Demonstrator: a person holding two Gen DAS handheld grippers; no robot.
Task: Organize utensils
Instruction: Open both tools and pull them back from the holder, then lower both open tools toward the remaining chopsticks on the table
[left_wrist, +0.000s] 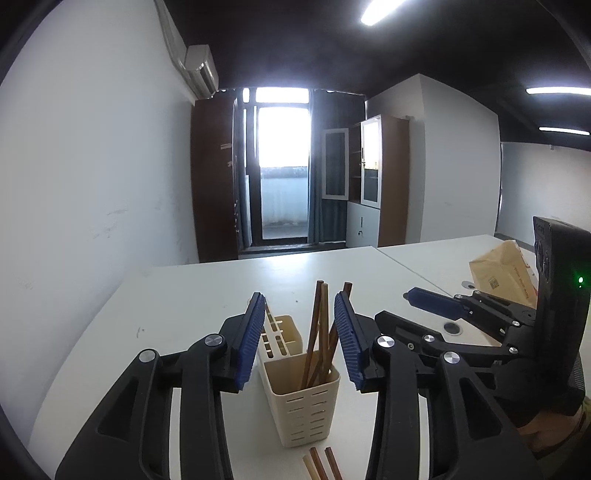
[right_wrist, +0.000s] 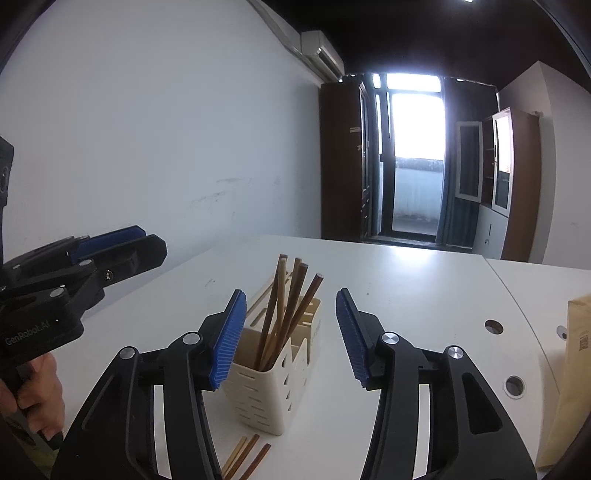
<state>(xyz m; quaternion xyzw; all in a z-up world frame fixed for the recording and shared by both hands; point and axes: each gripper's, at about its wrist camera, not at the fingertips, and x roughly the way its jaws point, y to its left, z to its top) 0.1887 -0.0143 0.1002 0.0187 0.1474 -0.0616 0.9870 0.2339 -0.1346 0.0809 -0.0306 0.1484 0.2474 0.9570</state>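
Both tools, left (left_wrist: 300, 332) and right (right_wrist: 291, 334), hang open and empty above the cream holder (left_wrist: 301, 400), which stands on the tabletop (left_wrist: 192, 295) with several chopsticks (left_wrist: 317, 332) inside. Three loose chopsticks (right_wrist: 245, 458) lie just in front; a careless reach could tip the light holder.

left gripper (left_wrist: 300, 332) wide open over the cream utensil holder (left_wrist: 301, 400), brown chopsticks (left_wrist: 320, 332) standing in it, three more chopsticks (left_wrist: 320, 463) loose on the white table (left_wrist: 177, 306) just in front
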